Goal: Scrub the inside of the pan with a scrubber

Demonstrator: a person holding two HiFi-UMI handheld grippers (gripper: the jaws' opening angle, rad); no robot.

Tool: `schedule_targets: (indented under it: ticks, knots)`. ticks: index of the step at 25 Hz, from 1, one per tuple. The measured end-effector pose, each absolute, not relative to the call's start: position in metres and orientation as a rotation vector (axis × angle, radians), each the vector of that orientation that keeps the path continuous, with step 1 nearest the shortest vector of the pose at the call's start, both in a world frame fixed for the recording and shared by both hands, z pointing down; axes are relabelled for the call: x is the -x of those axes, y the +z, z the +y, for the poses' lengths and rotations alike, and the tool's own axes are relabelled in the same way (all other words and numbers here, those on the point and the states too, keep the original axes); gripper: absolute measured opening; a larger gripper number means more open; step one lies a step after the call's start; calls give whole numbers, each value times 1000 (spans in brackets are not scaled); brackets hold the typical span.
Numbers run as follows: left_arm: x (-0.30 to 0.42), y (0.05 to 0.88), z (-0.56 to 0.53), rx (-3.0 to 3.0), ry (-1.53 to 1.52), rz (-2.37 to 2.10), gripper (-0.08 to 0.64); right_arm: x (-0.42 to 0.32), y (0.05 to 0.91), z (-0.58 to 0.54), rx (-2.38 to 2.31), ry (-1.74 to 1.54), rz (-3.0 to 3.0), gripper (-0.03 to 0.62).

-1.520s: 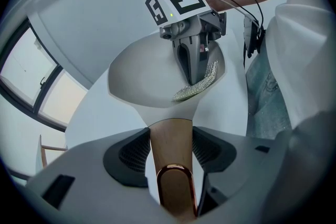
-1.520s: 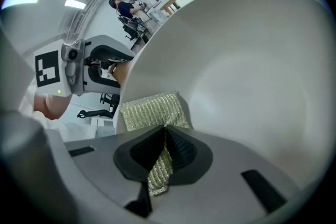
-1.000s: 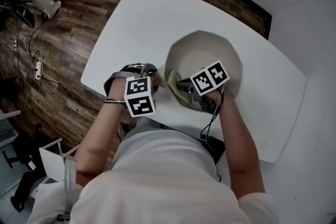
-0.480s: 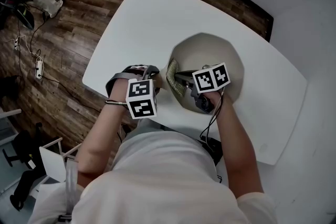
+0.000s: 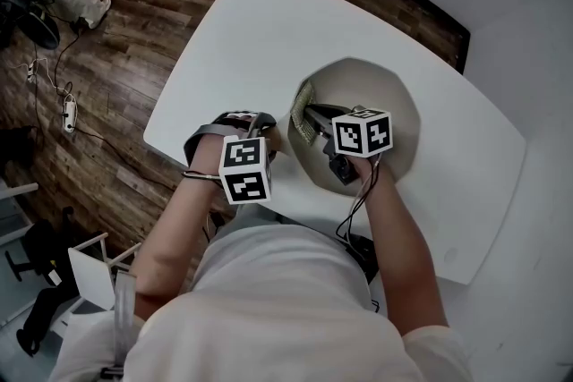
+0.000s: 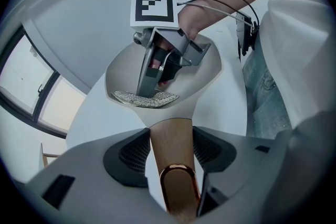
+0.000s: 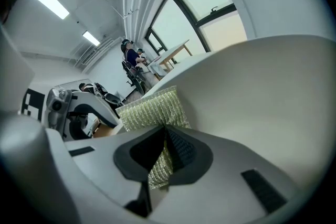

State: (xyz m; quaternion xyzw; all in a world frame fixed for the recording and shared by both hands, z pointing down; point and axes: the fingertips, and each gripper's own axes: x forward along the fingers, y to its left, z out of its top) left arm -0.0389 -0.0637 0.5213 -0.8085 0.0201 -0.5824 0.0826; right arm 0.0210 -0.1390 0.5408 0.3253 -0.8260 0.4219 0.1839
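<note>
On the white table (image 5: 242,31), the cream pan (image 5: 369,78) is steadied by the left tongs (image 6: 171,157), closed on its wooden handle (image 6: 169,134). The mesh scrubber (image 7: 152,107), pinched in the right tongs (image 7: 164,148), is pressed against the inner wall nearest the handle; scrubbing is judged under way, unfinished.

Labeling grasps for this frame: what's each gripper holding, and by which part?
The left gripper clamps the pan handle, just past its copper end loop. The right gripper pinches the scrubber by its near edge.
</note>
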Motion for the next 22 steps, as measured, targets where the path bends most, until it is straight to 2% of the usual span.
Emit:
schedule_targets:
  ticks: [22]
  knots:
    - [37,522,-62,2429,-1730,62,249,-65,541,-194,-1394,806,-2239,28]
